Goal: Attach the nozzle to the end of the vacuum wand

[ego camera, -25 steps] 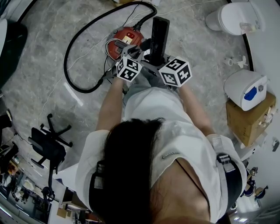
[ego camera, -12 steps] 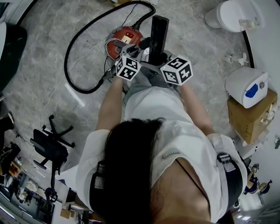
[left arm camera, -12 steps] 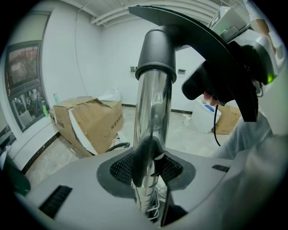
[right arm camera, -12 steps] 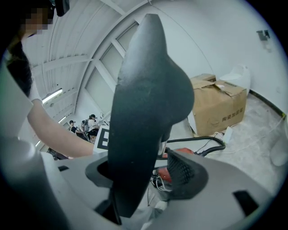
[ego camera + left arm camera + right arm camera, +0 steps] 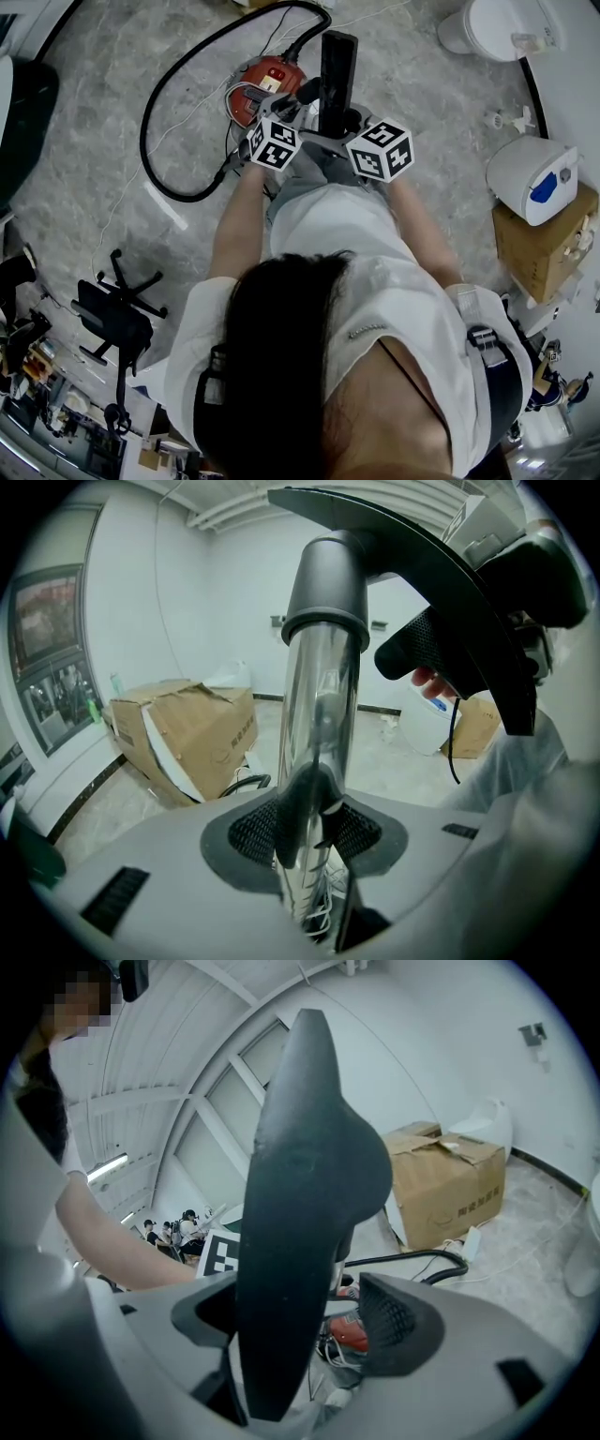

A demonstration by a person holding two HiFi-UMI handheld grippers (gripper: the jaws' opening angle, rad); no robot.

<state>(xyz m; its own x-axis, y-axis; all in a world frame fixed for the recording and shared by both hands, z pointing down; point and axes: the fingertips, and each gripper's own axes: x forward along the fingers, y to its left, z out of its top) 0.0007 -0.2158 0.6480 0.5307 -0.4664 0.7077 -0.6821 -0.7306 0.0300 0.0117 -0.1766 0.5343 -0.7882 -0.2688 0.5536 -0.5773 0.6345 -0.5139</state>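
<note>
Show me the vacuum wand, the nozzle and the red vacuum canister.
vacuum wand (image 5: 319, 705): left gripper view, on its shiny tube.
nozzle (image 5: 307, 1177): right gripper view, on its broad dark body.
red vacuum canister (image 5: 271, 74): head view, on its red top.

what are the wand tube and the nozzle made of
The wand tube looks like polished metal, chrome-bright and mirroring the room. The nozzle seems to be matte black plastic: smooth moulded curves, only a dull sheen.

The shiny chrome vacuum wand (image 5: 317, 733) stands upright at centre frame. Its top end sits inside the grey collar of the flat black plastic nozzle (image 5: 326, 574), whose head sweeps across the upper right.
</note>
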